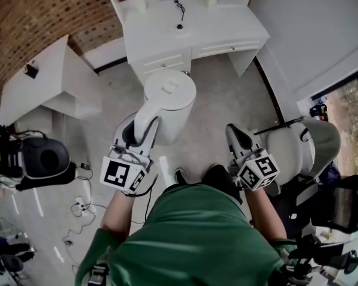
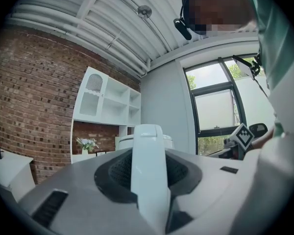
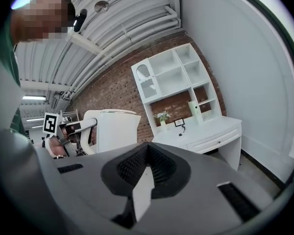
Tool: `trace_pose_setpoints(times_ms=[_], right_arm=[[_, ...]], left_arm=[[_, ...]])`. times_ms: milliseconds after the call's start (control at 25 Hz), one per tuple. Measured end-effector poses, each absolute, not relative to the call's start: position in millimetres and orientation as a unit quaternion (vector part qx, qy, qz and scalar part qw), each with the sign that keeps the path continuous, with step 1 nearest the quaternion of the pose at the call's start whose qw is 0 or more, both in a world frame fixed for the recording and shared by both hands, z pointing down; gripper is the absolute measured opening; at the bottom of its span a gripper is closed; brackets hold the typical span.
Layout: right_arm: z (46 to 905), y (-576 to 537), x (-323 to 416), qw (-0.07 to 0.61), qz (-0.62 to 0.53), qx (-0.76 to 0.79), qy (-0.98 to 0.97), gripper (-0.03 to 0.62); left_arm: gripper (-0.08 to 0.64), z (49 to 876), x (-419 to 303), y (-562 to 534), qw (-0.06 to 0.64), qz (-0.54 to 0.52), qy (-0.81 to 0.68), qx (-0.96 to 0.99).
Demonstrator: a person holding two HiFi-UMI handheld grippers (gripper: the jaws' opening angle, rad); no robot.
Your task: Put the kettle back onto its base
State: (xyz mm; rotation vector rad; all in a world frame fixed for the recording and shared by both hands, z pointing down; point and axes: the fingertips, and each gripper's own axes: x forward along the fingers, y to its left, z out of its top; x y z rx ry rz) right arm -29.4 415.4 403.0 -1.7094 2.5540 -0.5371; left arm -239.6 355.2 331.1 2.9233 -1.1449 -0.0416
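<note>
The kettle [image 1: 170, 103], a white, smooth-sided jug with its lid shut, hangs in the air at the centre of the head view. It is over the floor [image 1: 227, 100] and well apart from the white tabletop [image 1: 227, 22] at the top of the frame. A small round disc with a cord [image 1: 180, 27] sits on that tabletop and may be the base, but it is too small to tell for sure.

The left gripper [image 1: 137, 133] is clamped on the kettle's handle [image 1: 144, 124]. In the left gripper view the white handle [image 2: 149, 170] runs straight up between the dark pads, with the jaws pressed against both its sides. The right gripper [image 1: 237, 137] is at centre right, closed on nothing.

The body looks like stiff plastic that will not give. Its weight likely depends on water inside, which cannot be seen. The handle is the sensible place to hold it. Because the body hangs off to one side, it will probably tend to swing and tip, so it should be kept upright and lowered level onto the base.
</note>
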Motion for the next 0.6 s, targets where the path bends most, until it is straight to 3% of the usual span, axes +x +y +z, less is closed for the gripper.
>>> trace_pose_setpoints(times_ms=[280,600], right_arm=[[407,359,-2,0.015,-0.164,-0.560,0.812,0.011],[379,222,78,0.012,-0.087,-0.600,0.795,0.011]], left_arm=[[0.133,332,-240,297,-0.005,-0.013,-0.387,0.922],[0.133,329,-212,210,0.003,-0.025,-0.439,0.898]])
